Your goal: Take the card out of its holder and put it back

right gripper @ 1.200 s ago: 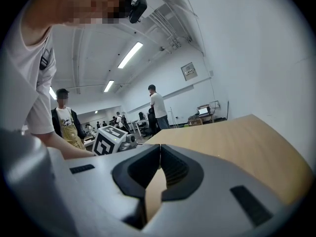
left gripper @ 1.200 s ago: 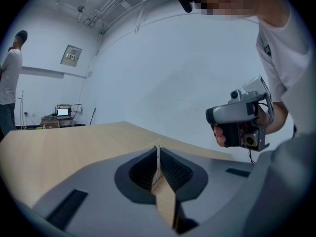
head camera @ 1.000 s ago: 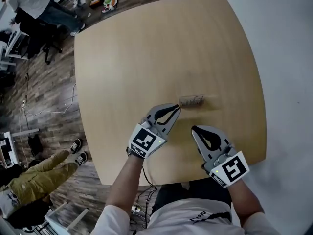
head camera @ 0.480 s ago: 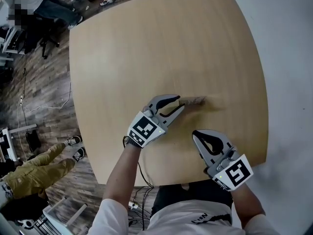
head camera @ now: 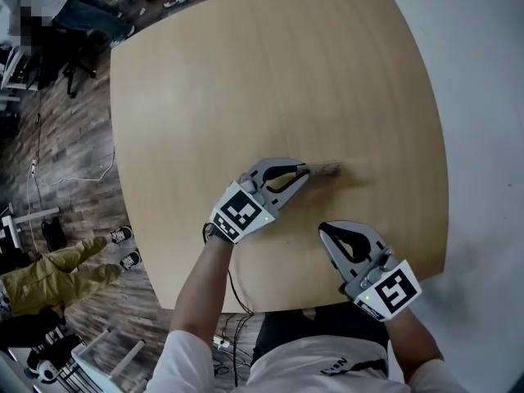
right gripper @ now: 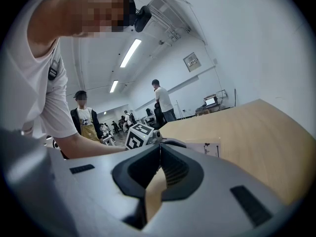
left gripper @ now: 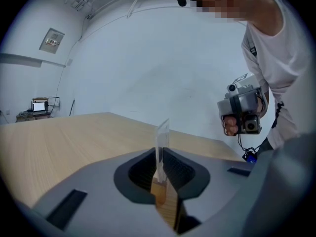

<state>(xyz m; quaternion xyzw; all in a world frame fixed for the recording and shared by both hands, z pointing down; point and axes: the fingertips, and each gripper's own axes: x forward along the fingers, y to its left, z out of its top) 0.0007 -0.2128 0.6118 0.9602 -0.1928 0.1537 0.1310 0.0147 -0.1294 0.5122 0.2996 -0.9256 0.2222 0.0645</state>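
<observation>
Card [left gripper: 162, 132] stands upright in its wooden holder [head camera: 326, 169] on the bench [head camera: 246, 72], its near edge pinched between the closed jaws of the left hand-held gripper [head camera: 301, 172]. The right hand-held gripper [head camera: 324, 228] hangs nearby, jaws together and empty. Removal looks barely started; next the card needs a straight pull clear of the slot, probably with the holder steadied.

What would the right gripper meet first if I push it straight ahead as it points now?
Most likely the left gripper, shut on the card; only bare table lies between it and the right gripper. Depth is hard to judge.
</observation>
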